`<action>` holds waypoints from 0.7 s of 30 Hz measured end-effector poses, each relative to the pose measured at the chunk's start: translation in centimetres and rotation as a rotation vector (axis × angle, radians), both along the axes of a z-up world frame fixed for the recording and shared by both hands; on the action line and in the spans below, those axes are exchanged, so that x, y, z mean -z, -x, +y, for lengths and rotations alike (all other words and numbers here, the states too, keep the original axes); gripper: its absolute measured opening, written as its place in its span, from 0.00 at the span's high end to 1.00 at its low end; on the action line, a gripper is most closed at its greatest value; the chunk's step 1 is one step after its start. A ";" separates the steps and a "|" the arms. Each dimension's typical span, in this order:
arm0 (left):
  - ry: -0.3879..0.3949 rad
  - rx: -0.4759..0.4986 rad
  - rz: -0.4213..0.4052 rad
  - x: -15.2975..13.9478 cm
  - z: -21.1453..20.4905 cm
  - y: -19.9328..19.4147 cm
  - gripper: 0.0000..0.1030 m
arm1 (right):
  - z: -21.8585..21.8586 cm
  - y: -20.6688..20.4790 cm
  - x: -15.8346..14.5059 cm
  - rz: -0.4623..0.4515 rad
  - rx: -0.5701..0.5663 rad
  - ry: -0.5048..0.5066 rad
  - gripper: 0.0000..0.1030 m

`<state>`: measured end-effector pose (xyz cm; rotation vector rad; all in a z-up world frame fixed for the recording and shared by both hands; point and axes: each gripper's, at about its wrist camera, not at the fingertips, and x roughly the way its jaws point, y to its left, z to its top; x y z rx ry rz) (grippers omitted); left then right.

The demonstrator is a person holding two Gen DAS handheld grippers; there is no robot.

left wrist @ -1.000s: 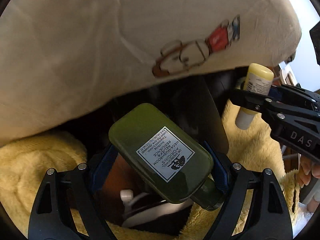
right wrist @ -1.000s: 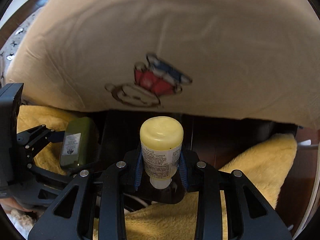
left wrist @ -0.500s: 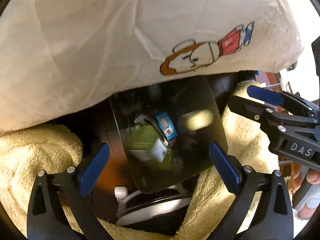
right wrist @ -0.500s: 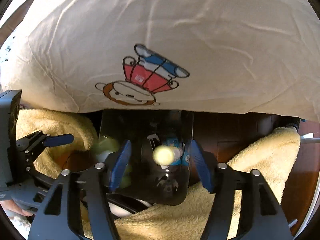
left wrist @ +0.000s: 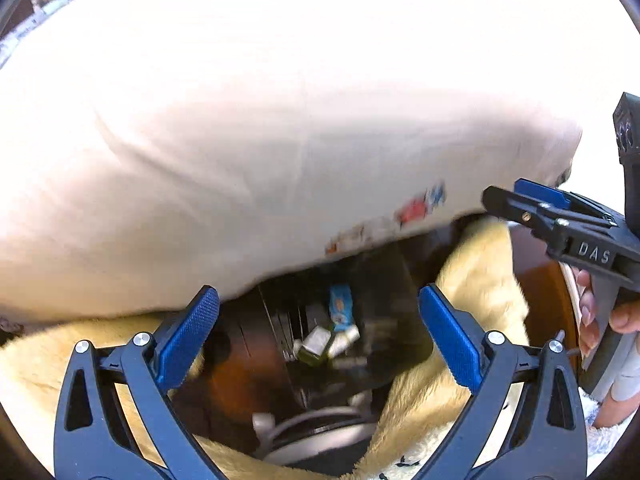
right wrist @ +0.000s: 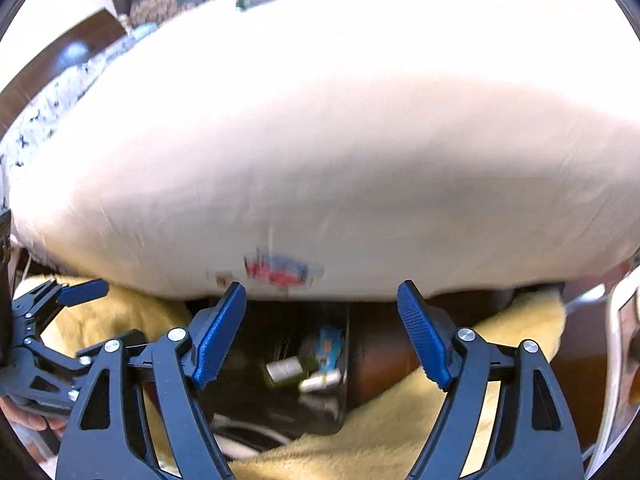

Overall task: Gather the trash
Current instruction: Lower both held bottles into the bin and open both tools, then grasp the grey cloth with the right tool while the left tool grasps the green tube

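- The left gripper hangs with its blue pads spread wide and nothing between them, above a dark bin.
- The green bottle lies in the bin below, a yellow-capped tube touching it and a blue packet just behind.
- The right gripper is likewise splayed and bare over the same bin, the green bottle and tube well beneath its pads.
- A white cushion with a blurred cartoon print overhangs the bin; a yellow fleece blanket flanks it.
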<state>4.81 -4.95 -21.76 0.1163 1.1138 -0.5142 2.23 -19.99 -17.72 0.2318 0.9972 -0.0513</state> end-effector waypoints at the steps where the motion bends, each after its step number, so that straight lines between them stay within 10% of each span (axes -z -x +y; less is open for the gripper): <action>1: 0.006 -0.007 -0.024 -0.8 0.4 -0.2 0.08 | -0.4 -0.2 -1.1 -0.032 0.008 0.013 0.21; 21: 0.012 -0.142 -0.230 -8.2 1.0 -12.2 0.08 | -2.3 -16.8 -7.2 -0.201 -0.014 0.064 0.30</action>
